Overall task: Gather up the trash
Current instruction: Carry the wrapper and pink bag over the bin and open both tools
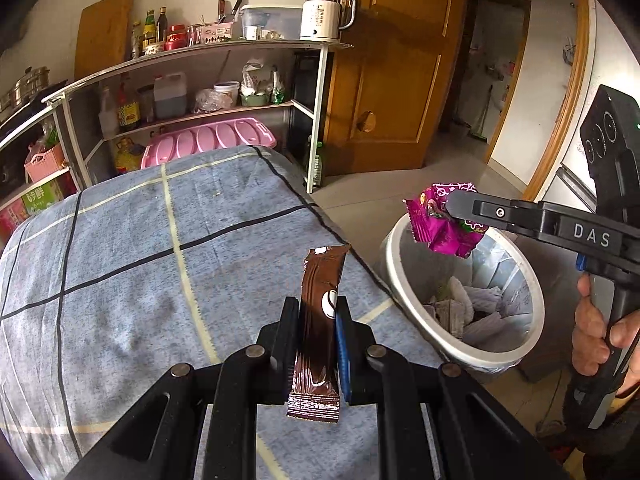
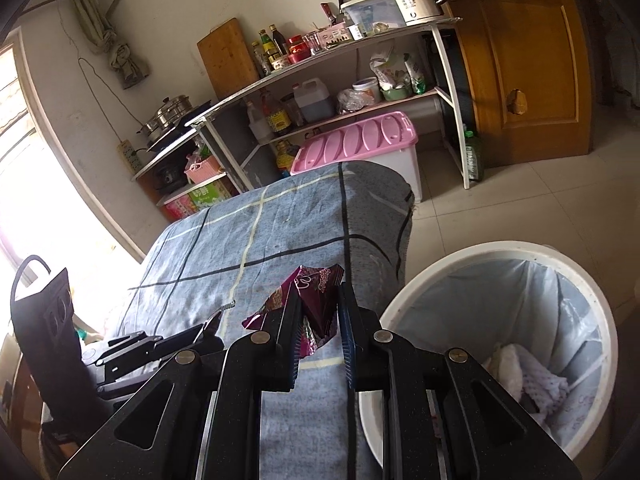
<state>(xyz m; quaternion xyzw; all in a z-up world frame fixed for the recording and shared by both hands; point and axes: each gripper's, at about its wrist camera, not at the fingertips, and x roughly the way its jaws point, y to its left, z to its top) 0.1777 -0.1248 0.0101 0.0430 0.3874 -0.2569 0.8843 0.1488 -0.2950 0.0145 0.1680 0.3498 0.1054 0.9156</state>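
My left gripper (image 1: pixel 318 308) is shut on a long brown snack wrapper (image 1: pixel 320 320) and holds it upright above the blue checked table cover (image 1: pixel 140 272). My right gripper (image 2: pixel 320 292) is shut on a crumpled magenta wrapper (image 2: pixel 316 292). In the left wrist view that magenta wrapper (image 1: pixel 440 220) hangs over the far rim of the white trash bin (image 1: pixel 394 264). The bin (image 2: pixel 400 304) has a clear liner and holds crumpled paper (image 1: pixel 476 312). The left gripper (image 2: pixel 212 326) shows low on the left in the right wrist view.
A shelf unit (image 1: pixel 320 112) with bottles, a kettle (image 1: pixel 324 14) and containers stands beyond the table. A pink-lidded storage box (image 1: pixel 208 140) sits beneath it. A wooden door (image 1: pixel 396 80) is to the right. The bin stands on tiled floor (image 2: pixel 500 208) beside the table's edge.
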